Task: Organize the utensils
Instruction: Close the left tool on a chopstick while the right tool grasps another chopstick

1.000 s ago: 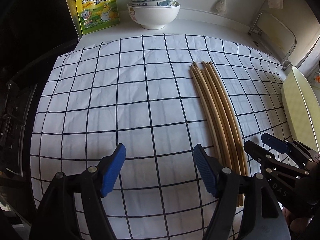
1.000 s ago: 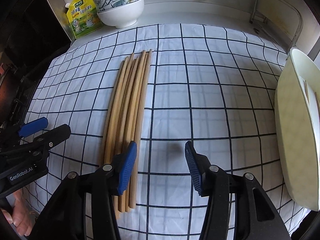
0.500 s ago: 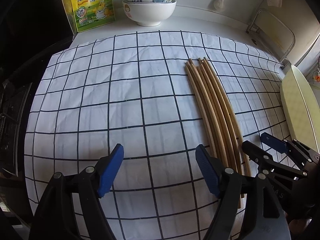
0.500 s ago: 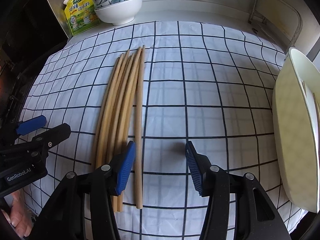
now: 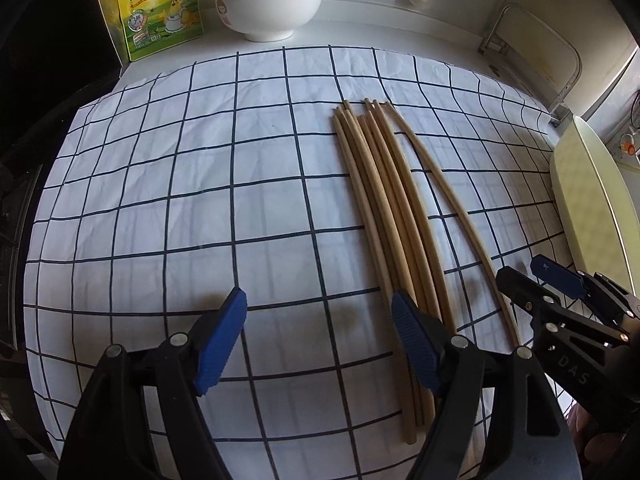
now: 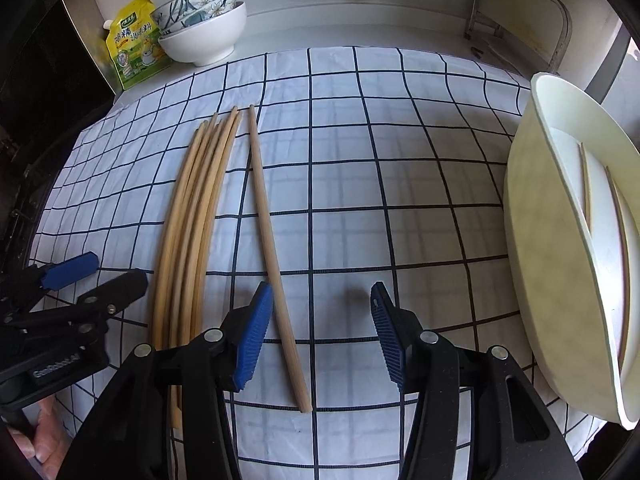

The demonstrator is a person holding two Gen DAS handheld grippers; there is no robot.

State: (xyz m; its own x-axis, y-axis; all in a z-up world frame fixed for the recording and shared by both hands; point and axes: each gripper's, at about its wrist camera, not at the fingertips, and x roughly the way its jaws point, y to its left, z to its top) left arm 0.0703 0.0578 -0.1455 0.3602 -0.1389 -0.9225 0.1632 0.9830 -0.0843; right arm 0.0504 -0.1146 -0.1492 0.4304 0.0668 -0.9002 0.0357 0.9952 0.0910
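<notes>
Several long wooden chopsticks (image 5: 384, 208) lie in a bundle on a white checked cloth (image 5: 200, 200); the bundle also shows in the right wrist view (image 6: 192, 216). One chopstick (image 6: 272, 256) lies apart, to the right of the bundle, and shows in the left wrist view (image 5: 460, 216) too. My right gripper (image 6: 318, 330) is open and empty, its left pad just beside the lone chopstick's near part. My left gripper (image 5: 318, 338) is open and empty, left of the bundle's near ends. Each gripper shows in the other's view: the right gripper (image 5: 544, 284) and the left gripper (image 6: 84, 276).
A cream oval container (image 6: 536, 248) at the right edge holds a few chopsticks (image 6: 586, 192). Stacked bowls (image 5: 268, 4) and a yellow seasoning pouch (image 5: 160, 8) stand at the back left. A metal rack (image 6: 520, 12) is at the back right. A dark stove lies left.
One chopstick has been pushed out of the bundle to the right and now lies alone. Both grippers have moved a little forward and stay open.
</notes>
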